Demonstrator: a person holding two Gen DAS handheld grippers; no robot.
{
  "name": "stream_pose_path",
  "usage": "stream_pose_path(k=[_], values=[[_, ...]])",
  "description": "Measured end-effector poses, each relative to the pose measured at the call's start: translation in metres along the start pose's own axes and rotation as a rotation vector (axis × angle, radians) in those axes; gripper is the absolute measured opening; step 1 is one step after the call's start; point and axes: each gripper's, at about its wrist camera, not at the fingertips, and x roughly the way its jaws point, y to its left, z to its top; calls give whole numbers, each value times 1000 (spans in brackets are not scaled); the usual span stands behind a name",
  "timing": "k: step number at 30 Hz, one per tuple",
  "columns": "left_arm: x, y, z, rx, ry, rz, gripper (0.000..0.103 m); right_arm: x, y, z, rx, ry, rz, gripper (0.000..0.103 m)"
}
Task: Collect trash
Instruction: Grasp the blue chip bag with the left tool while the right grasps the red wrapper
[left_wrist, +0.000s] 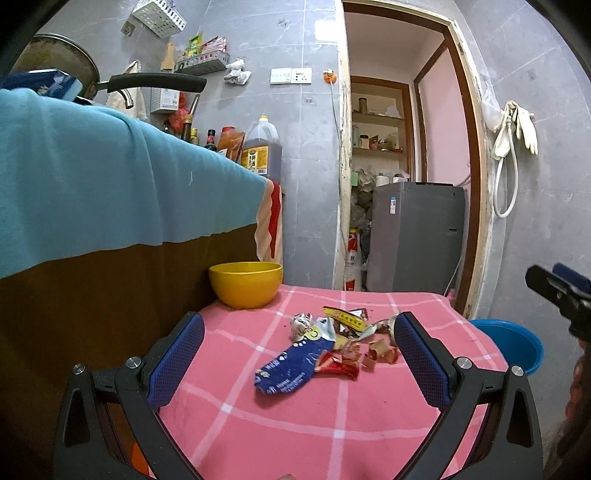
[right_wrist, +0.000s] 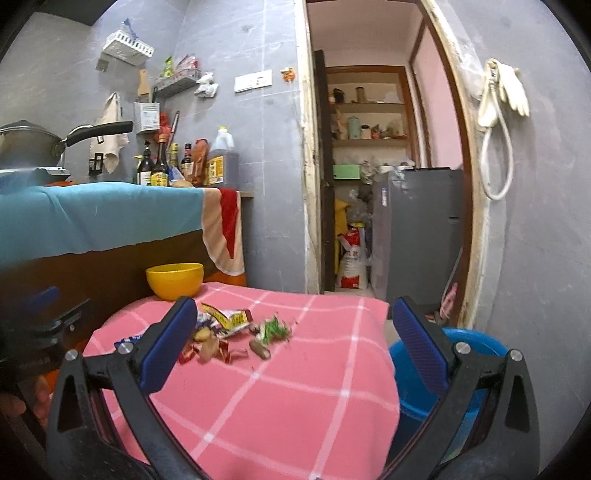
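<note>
- Left wrist view: your left gripper (left_wrist: 299, 354) has its fingers spread wide and holds nothing. The trash pile (left_wrist: 332, 345) lies just ahead, in the centre of the frame, framed between the two blue pads.
- Nearest piece is the blue wrapper (left_wrist: 293, 363); its long axis runs from lower left to upper right, slantwise to the gap between the fingers. By my reading you would need to turn the wrist a little to close across its narrow side.
- Red and yellow scraps crowd the right pad; the yellow packet (left_wrist: 345, 318) sits at the far edge of the pile.
- The pile rests on a pink checked cloth (left_wrist: 258, 424), soft and likely to bunch if you dig in. A yellow bowl (left_wrist: 245, 283) stands at the far left corner, a blue bucket (left_wrist: 517, 341) on the floor off the right side.
- Your other gripper shows as a dark shape at the right edge of the frame.
- Right wrist view: your right gripper (right_wrist: 295, 350) is also spread wide and empty. The pile sits left of centre, partly hidden behind the left finger, so this hand must swing left to reach it.
- A green scrap (right_wrist: 275, 328) and a brown bit (right_wrist: 258, 349) lie apart from the heap, nearest this hand's gap.
- The bucket shows lower right, behind the right finger, beside the table edge; the left hand looks better lined up on the heap.
- Room: grey tiled kitchen wall, open doorway to a pantry upper right.
</note>
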Motion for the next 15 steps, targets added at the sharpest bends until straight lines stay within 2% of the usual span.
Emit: stream_pose_path(k=[7,11,15], values=[[26,24,-5,-60,94,0,100,37,16,1,-39,41,57,103],[43,36,-11,-101,193,15,98,65,27,-2,-26,111,114,103],[56,50,-16,-176,273,-5,89,92,38,-9,-16,198,163,103]])
